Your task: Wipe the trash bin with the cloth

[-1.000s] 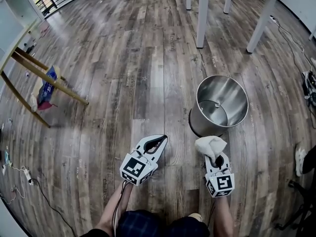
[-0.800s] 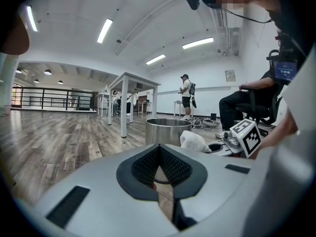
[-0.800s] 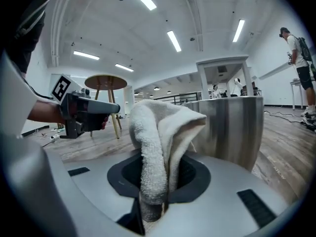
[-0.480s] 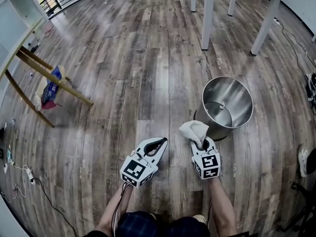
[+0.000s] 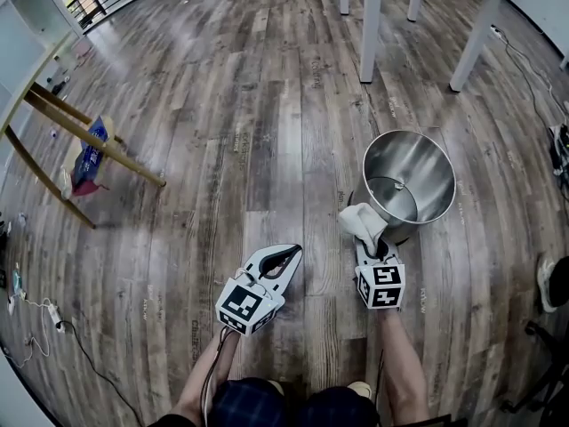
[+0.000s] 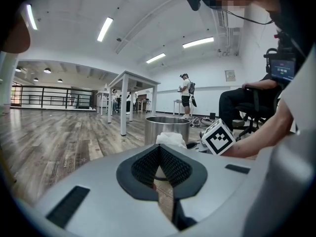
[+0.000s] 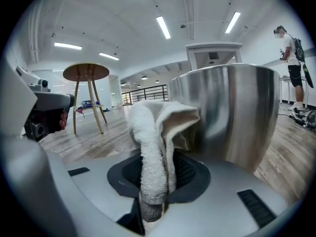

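A round steel trash bin (image 5: 410,185) stands open-topped on the wooden floor right of centre; it also shows in the left gripper view (image 6: 167,129) and fills the right gripper view (image 7: 232,117). My right gripper (image 5: 378,247) is shut on a folded white cloth (image 5: 363,221), whose top lies against the bin's near left wall. In the right gripper view the cloth (image 7: 158,147) stands up between the jaws, touching the bin. My left gripper (image 5: 283,261) hovers over the floor left of the bin, shut with nothing in it (image 6: 160,154).
White table legs (image 5: 371,25) stand beyond the bin. A wooden stool (image 5: 80,140) with a blue bag leans at the left. Cables (image 5: 36,314) lie at the left and right edges. A shoe (image 5: 544,283) is at the right.
My right gripper has carried the cloth forward and to the right, from beside the bin to its near wall. The left gripper has stayed in place.
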{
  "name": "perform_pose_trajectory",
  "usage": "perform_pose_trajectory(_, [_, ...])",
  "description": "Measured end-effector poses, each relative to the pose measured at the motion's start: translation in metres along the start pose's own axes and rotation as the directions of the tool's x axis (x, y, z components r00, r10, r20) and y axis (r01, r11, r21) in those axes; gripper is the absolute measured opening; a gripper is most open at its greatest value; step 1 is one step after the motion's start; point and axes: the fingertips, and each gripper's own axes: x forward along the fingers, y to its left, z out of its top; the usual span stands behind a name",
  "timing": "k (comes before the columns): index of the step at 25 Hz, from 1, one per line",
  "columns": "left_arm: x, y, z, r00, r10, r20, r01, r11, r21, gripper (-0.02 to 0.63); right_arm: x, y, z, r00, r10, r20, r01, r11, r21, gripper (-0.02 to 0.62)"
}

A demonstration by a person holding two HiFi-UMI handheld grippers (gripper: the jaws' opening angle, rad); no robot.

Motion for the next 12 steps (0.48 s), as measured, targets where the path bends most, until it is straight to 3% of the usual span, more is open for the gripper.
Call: perform_pose_trajectory(12, [0.002,-0.004,0.000,1.000,-0.011,0.004,0.011,1.000,-0.004,0.000,-0.064,-0.067,-0.023,0.992,-0.116,0.047,0.115,0.993,0.028,0.084])
